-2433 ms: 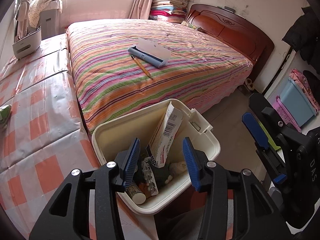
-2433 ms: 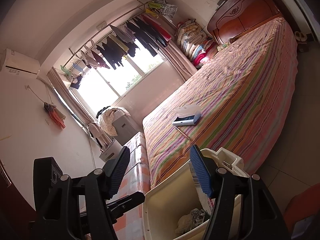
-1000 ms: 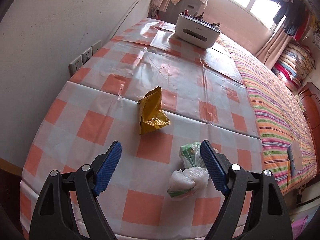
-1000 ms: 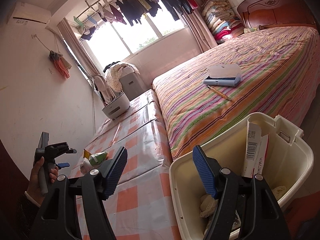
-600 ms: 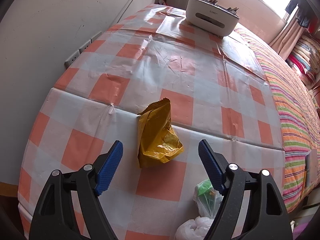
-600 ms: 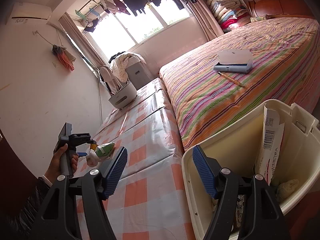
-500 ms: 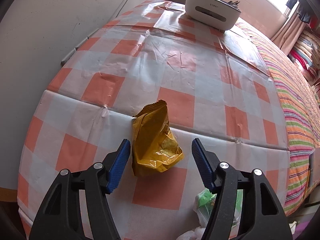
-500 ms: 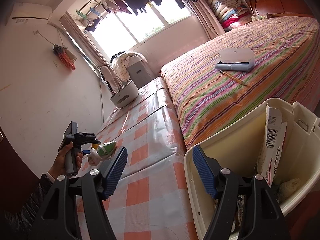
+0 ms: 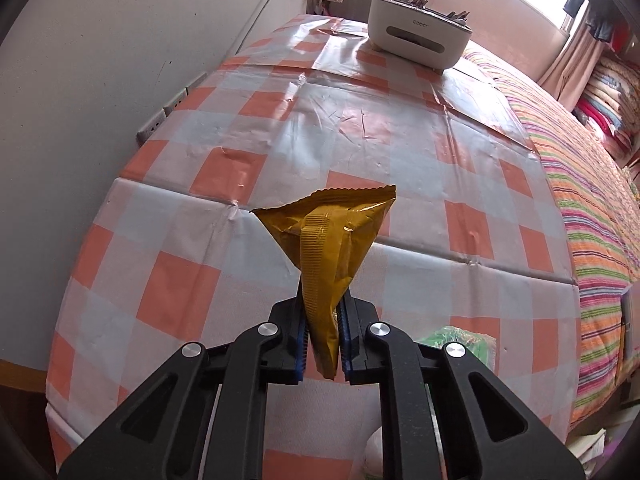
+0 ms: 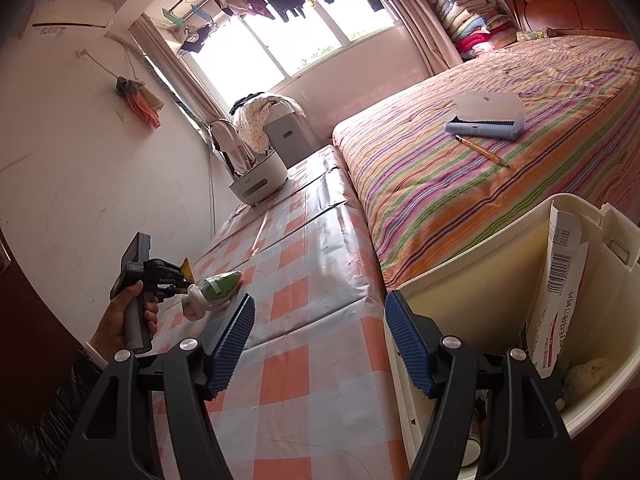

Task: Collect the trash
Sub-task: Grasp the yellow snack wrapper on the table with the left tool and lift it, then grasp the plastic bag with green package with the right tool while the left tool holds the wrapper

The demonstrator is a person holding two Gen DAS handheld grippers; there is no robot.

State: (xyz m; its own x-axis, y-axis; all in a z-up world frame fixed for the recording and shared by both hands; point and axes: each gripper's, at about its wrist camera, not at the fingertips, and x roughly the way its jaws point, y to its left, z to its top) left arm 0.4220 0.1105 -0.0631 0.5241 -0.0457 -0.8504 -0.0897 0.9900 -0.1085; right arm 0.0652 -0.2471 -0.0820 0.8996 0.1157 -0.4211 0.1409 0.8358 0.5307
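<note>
My left gripper (image 9: 323,344) is shut on a crumpled gold snack wrapper (image 9: 332,240) and holds it just above the orange-checked tablecloth (image 9: 224,264). A green-and-white plastic bag of trash (image 9: 460,340) lies on the table to its right; it also shows in the right wrist view (image 10: 214,290), beside the left gripper (image 10: 176,280). My right gripper (image 10: 320,340) is open and empty at the rim of the cream trash bin (image 10: 464,264), which holds a medicine box (image 10: 558,284) and other trash.
A white organizer box (image 9: 418,34) stands at the table's far end. The striped bed (image 10: 500,120) lies along the table and carries a blue case (image 10: 484,120) and a pencil (image 10: 482,152). A wall with sockets (image 9: 162,114) borders the table's left side.
My left gripper has closed on the gold wrapper, which lay flat on the table between the open jaws before, and lifted it. My right gripper has stayed open by the bin.
</note>
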